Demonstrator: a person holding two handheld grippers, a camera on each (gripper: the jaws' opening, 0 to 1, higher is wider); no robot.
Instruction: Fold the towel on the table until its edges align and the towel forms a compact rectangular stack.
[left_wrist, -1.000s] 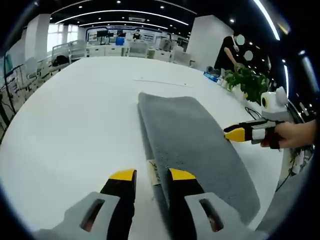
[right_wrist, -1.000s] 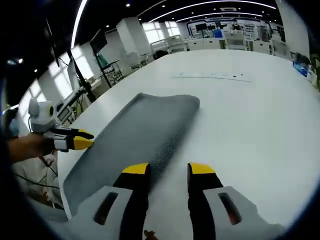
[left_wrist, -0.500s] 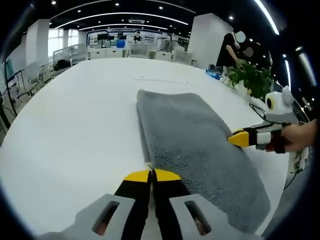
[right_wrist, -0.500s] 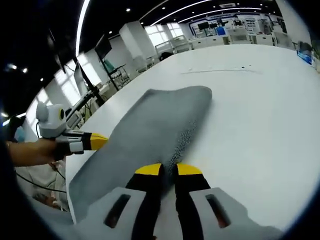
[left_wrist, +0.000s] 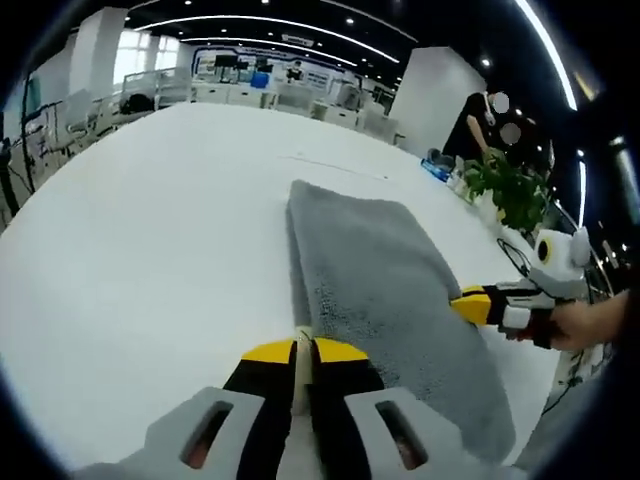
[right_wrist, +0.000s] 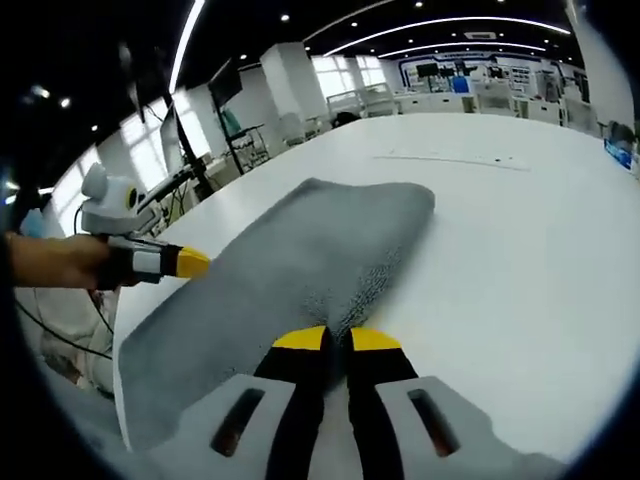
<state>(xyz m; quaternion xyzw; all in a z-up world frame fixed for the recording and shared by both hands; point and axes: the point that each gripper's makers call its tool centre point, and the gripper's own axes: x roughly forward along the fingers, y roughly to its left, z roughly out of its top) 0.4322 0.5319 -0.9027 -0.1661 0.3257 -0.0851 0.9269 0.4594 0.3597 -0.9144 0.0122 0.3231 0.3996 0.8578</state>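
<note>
A grey towel (left_wrist: 385, 285) lies folded into a long strip on the white table (left_wrist: 140, 230). In the left gripper view my left gripper (left_wrist: 304, 349) is shut on the towel's near corner, where a small label pokes up between the jaws. The right gripper (left_wrist: 472, 304) comes in from the right at the towel's other long edge. In the right gripper view the towel (right_wrist: 290, 265) stretches away from my right gripper (right_wrist: 336, 339), which is shut on its near edge. The left gripper (right_wrist: 185, 263) sits at the towel's left edge, held by a hand.
A green potted plant (left_wrist: 505, 180) stands at the table's far right edge, with a person (left_wrist: 478, 115) behind it. Desks and chairs (left_wrist: 250, 90) line the far side of the room. The white table (right_wrist: 520, 230) stretches bare to the right of the towel.
Both grippers went from open to shut on the towel's near edges. Since half a second ago the towel's held end has lifted slightly and both views have shifted a little.
</note>
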